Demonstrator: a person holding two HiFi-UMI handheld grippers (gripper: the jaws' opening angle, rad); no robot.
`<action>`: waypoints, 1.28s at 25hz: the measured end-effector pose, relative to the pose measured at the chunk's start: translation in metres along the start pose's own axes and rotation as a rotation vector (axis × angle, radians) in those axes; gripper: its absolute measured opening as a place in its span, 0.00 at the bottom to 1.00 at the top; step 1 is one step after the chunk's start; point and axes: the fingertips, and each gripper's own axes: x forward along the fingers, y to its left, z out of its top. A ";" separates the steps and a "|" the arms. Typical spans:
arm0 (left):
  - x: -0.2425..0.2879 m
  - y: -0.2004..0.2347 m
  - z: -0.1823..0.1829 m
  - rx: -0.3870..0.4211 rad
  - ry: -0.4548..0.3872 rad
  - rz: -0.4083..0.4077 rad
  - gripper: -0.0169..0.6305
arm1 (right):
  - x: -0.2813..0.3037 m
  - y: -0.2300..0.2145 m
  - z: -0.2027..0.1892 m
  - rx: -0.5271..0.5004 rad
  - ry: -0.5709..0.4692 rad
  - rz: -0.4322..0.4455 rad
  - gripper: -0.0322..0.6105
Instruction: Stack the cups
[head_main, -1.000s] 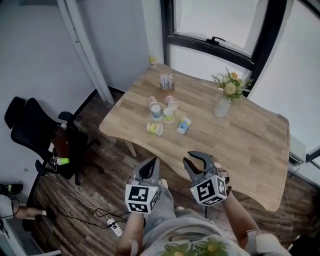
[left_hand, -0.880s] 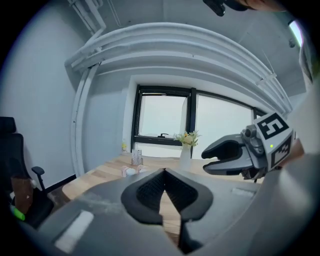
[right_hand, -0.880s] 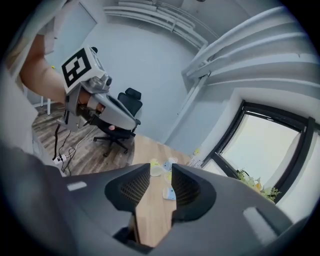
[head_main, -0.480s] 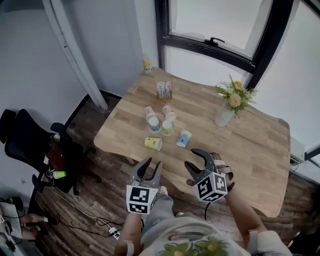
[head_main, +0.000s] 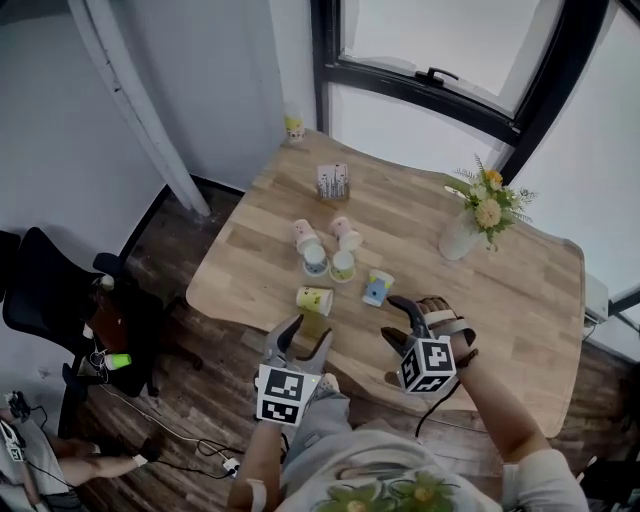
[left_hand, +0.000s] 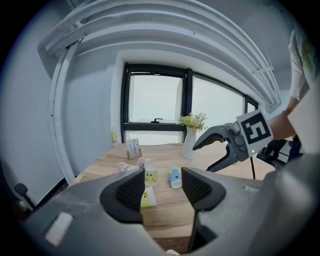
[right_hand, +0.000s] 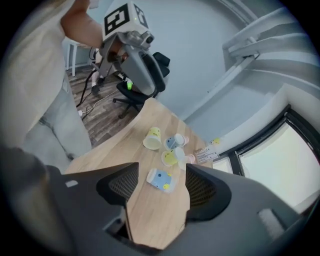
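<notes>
Several small paper cups sit near the left front of the wooden table (head_main: 500, 310). A yellow cup (head_main: 314, 300) and a blue cup (head_main: 377, 288) lie on their sides closest to me. Behind them stand a yellow-green cup (head_main: 343, 266) and a pale blue cup (head_main: 315, 260), with two pink cups (head_main: 304, 233) further back. My left gripper (head_main: 306, 334) hovers at the table's front edge, short of the yellow cup (left_hand: 146, 196). My right gripper (head_main: 392, 320) hangs just short of the blue cup (right_hand: 161, 180). Both sets of jaws are opening, and nothing is between them.
A white vase of flowers (head_main: 462, 238) stands at the right back of the table. A small card holder (head_main: 333, 182) is at the back left and a tiny yellow figure (head_main: 294, 127) on the far corner. An office chair (head_main: 45, 300) and cables are on the floor to the left.
Both grippers have gone from nearly shut to open. They have moved forward, up to the table's front edge and closer to the cups.
</notes>
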 end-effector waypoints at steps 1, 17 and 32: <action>0.003 0.004 -0.001 -0.001 0.005 -0.006 0.39 | 0.007 0.000 -0.002 -0.016 0.015 0.010 0.50; 0.045 0.053 -0.013 0.009 0.057 -0.076 0.39 | 0.086 -0.007 -0.024 0.180 0.153 -0.057 0.44; 0.068 0.057 -0.032 0.003 0.102 -0.104 0.39 | 0.122 0.009 -0.058 0.354 0.263 -0.170 0.33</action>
